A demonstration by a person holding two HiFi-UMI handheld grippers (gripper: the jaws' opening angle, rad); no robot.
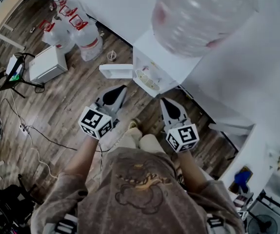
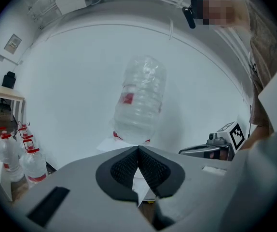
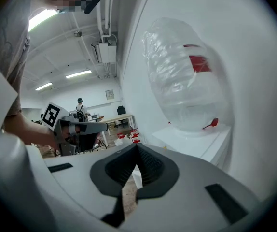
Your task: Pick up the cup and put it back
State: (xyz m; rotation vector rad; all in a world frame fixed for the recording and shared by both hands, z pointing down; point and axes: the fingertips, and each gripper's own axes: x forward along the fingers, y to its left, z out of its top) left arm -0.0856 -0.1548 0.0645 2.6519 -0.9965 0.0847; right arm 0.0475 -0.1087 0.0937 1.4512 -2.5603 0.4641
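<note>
I see no cup that I can name for certain. A small round object sits on the floor by the water dispenser; what it is I cannot tell. The dispenser carries a large clear bottle. My left gripper is shut and empty, pointing at the dispenser. My right gripper hangs beside it, also shut with nothing between its pads. Each gripper shows in the other's view: the right gripper and the left gripper.
Several red-capped water bottles stand on the wood floor by the wall. A white box and cables lie to the left. A white tray juts from the dispenser. A desk is far left.
</note>
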